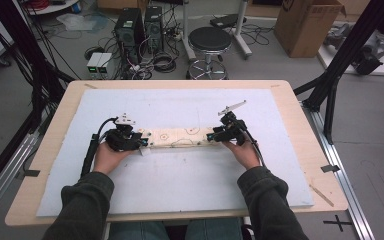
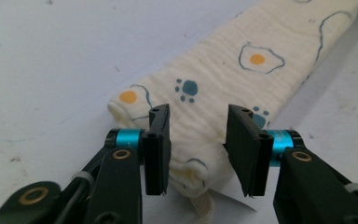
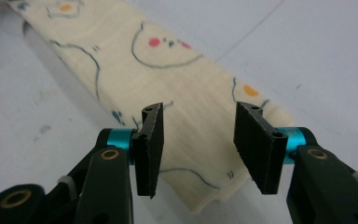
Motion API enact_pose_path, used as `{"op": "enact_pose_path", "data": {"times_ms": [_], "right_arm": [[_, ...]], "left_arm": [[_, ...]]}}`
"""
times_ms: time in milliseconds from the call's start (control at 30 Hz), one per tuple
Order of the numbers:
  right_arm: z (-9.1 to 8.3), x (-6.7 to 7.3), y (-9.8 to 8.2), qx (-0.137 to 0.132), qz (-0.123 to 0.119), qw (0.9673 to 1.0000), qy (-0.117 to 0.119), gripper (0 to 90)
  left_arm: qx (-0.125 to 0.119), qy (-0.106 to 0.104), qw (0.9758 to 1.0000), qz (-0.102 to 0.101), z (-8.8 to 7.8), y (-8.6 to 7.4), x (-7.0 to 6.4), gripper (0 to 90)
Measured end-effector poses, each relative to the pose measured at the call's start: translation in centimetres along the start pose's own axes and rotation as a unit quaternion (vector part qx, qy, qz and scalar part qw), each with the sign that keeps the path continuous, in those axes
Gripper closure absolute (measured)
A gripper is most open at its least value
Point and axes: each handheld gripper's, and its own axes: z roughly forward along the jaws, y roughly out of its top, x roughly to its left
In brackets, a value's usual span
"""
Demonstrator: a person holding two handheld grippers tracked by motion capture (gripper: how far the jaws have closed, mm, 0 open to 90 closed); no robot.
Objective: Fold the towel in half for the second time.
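A cream cloth [image 1: 180, 137] printed with fried eggs and paw prints lies folded into a long narrow strip across the white foam board [image 1: 190, 180]. My left gripper [image 1: 141, 142] is at its left end and my right gripper [image 1: 214, 135] at its right end. In the left gripper view the cloth's end [image 2: 200, 112] lies between and below the black pads [image 2: 157, 149], and my left gripper [image 2: 199, 151] stands open with a clear gap. In the right gripper view my right gripper [image 3: 207, 149] is likewise open over the cloth's other end [image 3: 196, 140], its pads [image 3: 256, 147] not pressing the fabric.
The foam board covers a wooden table [image 1: 300, 135]. A small white tag [image 2: 228, 203] sticks out under the cloth's left end. Beyond the table stand a black stool [image 1: 209, 42], computer towers [image 1: 130, 30], cables and a cardboard box [image 1: 307, 25].
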Motion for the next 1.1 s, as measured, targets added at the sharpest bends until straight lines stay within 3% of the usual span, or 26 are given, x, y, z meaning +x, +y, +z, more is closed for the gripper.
{"op": "enact_pose_path", "data": {"times_ms": [133,567,1100], "right_arm": [[-0.9,0.0,0.2,-0.030,0.012,0.9995,0.002,47.4],[-2.6,0.3,0.3,-0.058,0.026,0.9980,0.002,37.2],[-5.3,0.4,-0.1,-0.098,0.045,0.9942,0.005,22.9]], "left_arm": [[-0.025,-0.002,0.9997,-0.006,-0.9,0.2,0.0,57.1],[-0.047,-0.015,0.9987,-0.017,-2.7,0.7,-0.7,46.8],[-0.058,-0.019,0.9981,0.004,-4.9,0.9,-1.9,40.1]]}}
